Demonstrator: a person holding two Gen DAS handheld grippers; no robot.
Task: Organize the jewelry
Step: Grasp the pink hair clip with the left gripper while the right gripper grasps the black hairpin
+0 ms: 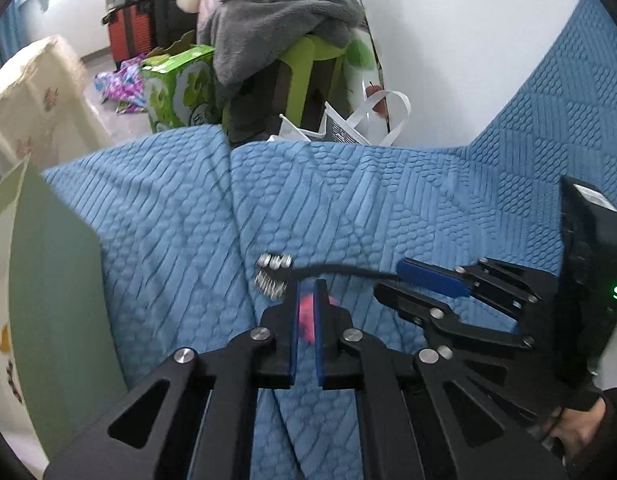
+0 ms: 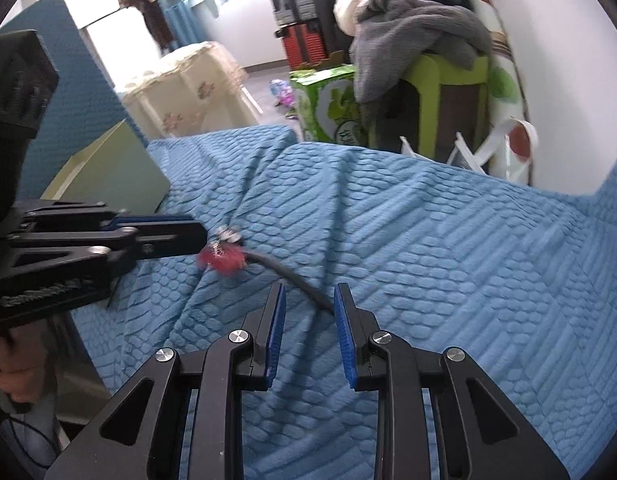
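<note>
No text can be read in either view. The green carton (image 1: 176,88), far beyond the fingers, carries printing, but it is too blurred to make out.

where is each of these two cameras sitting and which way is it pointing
Left wrist: on the left gripper, looking along its fingers at a pink tuft with silver beads on the blue quilted cover; the right gripper enters from the right.
Right wrist: on the right gripper, facing the thin black cord; the left gripper and a hand show at left.
Shared: the ornament, cover and green stool.
</note>
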